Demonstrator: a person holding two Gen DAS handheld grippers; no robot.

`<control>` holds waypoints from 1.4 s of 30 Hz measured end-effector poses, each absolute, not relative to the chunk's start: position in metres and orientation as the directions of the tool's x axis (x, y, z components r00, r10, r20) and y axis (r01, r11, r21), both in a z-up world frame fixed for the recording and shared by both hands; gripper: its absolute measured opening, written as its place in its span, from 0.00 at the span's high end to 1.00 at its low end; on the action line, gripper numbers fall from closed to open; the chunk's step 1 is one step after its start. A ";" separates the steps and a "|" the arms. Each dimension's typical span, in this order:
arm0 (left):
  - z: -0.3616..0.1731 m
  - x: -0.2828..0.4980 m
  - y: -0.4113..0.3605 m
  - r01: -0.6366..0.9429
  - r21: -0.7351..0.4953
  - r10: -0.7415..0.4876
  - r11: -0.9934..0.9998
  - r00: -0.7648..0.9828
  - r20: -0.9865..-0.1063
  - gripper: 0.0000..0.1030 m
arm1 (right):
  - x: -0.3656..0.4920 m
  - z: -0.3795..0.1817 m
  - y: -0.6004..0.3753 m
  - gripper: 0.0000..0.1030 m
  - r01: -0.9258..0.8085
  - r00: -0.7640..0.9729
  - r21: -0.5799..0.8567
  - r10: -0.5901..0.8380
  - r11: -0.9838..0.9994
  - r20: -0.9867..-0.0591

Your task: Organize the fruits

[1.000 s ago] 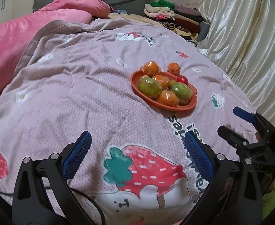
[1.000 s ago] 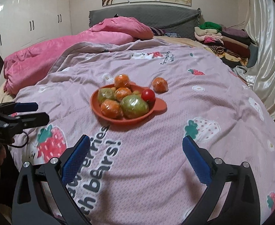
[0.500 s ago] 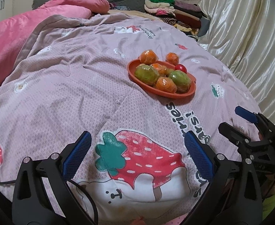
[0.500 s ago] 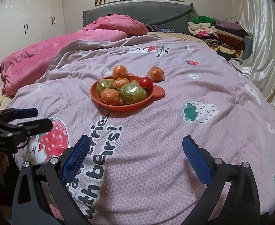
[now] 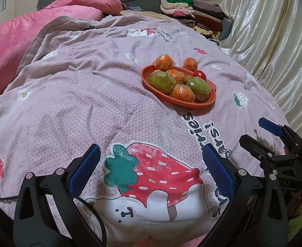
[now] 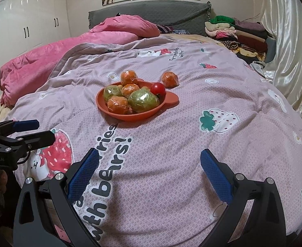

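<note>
An orange plate (image 6: 118,113) sits in the middle of the quilt (image 6: 192,144), and everything else places itself around it. In the plate lie two green fruits (image 6: 143,100) and two oranges (image 6: 118,106), all in crinkly clear wrap, with a bare red tomato (image 6: 158,88) at the rim on the side towards the headboard. One wrapped orange (image 6: 128,77) perches at the plate's far rim, and another (image 6: 169,79) lies on the quilt just beyond the plate.

That stray orange looks light and firm, roundish with blunt facets. I'd judge the film slick and noisy, so a pinch across the widest part should hold better than one on the loose wrap ends. The tomato is smooth, glossy and likely soft-skinned; it wants a gentle squeeze.

The quilt is a puffy, dimpled cloth, so things may roll or sink on it. The plate looks rigid plastic with a small tab handle.

Both tools hover well short of the plate, near the bed's foot. The left gripper (image 5: 151,170) has its ribbed blue pads spread wide and holds nothing; the right gripper (image 6: 148,173) is the same, wide and empty.
</note>
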State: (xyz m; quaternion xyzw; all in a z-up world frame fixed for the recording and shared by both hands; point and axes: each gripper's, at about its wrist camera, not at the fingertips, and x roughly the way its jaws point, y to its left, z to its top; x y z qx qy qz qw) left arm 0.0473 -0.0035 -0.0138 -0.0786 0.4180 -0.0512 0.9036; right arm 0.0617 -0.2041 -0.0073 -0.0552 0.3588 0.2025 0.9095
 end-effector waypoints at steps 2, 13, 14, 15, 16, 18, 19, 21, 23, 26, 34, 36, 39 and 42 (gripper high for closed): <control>-0.013 0.047 -0.003 0.027 -0.183 -0.157 0.983 0.646 -0.747 0.09 | 0.062 -0.008 -0.205 0.04 -0.405 0.660 0.047 0.327 0.913 -0.676; -0.010 0.046 -0.003 0.013 -0.179 -0.143 0.984 0.659 -0.738 0.09 | 0.062 -0.008 -0.207 0.04 -0.401 0.658 0.052 0.327 0.915 -0.678; -0.009 0.046 -0.003 0.012 -0.179 -0.143 0.984 0.659 -0.739 0.09 | 0.062 -0.008 -0.206 0.04 -0.400 0.658 0.050 0.325 0.915 -0.679; -0.010 0.047 -0.003 0.011 -0.179 -0.142 0.984 0.657 -0.740 0.09 | 0.062 -0.008 -0.207 0.04 -0.400 0.659 0.050 0.325 0.915 -0.679; -0.009 0.047 -0.003 0.011 -0.177 -0.141 0.984 0.656 -0.741 0.09 | 0.062 -0.008 -0.207 0.04 -0.400 0.659 0.049 0.325 0.915 -0.679; -0.010 0.046 -0.003 0.007 -0.172 -0.134 0.985 0.655 -0.743 0.09 | 0.062 -0.008 -0.207 0.04 -0.400 0.659 0.050 0.325 0.915 -0.679; -0.010 0.046 -0.003 0.003 -0.171 -0.131 0.985 0.655 -0.744 0.09 | 0.062 -0.008 -0.207 0.04 -0.400 0.659 0.049 0.325 0.915 -0.678; -0.010 0.047 -0.003 -0.001 -0.166 -0.125 0.986 0.653 -0.747 0.09 | 0.062 -0.008 -0.207 0.04 -0.398 0.659 0.050 0.323 0.916 -0.679; -0.011 0.047 -0.003 -0.005 -0.159 -0.118 0.987 0.650 -0.751 0.09 | 0.062 -0.008 -0.207 0.04 -0.398 0.660 0.051 0.324 0.916 -0.678; -0.012 0.047 -0.003 -0.006 -0.153 -0.112 0.988 0.647 -0.754 0.09 | 0.062 -0.008 -0.208 0.04 -0.398 0.659 0.050 0.323 0.916 -0.679; -0.012 0.047 -0.005 -0.007 -0.141 -0.103 0.990 0.644 -0.758 0.09 | 0.062 -0.008 -0.208 0.04 -0.398 0.659 0.049 0.322 0.916 -0.679; -0.013 0.047 -0.005 -0.009 -0.138 -0.100 0.990 0.644 -0.759 0.09 | 0.062 -0.008 -0.207 0.04 -0.397 0.660 0.050 0.322 0.917 -0.679; -0.012 0.047 -0.005 -0.008 -0.140 -0.102 0.990 0.644 -0.758 0.09 | 0.062 -0.008 -0.207 0.04 -0.398 0.659 0.050 0.323 0.916 -0.679; -0.012 0.047 -0.005 -0.010 -0.140 -0.100 0.990 0.646 -0.757 0.09 | 0.062 -0.008 -0.207 0.04 -0.398 0.660 0.049 0.323 0.916 -0.679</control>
